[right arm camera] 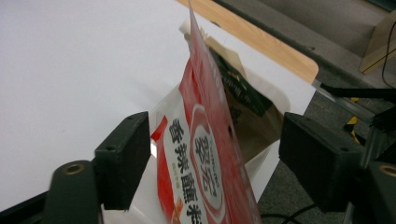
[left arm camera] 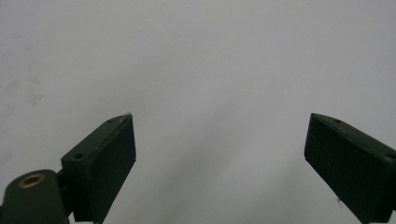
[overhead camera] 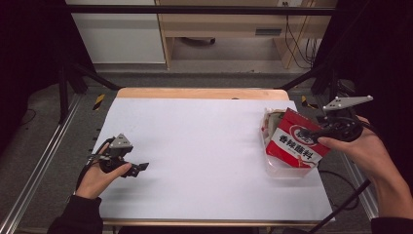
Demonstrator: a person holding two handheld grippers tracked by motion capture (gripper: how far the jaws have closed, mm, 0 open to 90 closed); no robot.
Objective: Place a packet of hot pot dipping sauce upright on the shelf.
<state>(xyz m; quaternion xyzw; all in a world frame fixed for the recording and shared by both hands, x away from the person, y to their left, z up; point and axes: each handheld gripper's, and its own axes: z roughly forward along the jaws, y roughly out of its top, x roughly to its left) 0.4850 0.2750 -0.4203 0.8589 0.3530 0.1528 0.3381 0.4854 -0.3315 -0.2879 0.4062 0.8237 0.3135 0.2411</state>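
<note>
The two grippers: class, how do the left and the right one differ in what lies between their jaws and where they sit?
The left gripper has nothing but bare white table between its jaws; the right gripper has the red packet between its jaws, pads clear of it. The left sits at the table's left edge, the right at its right edge. Both stand open.

red packet (overhead camera: 295,141), white characters 香辣蘸料 on its front
</note>
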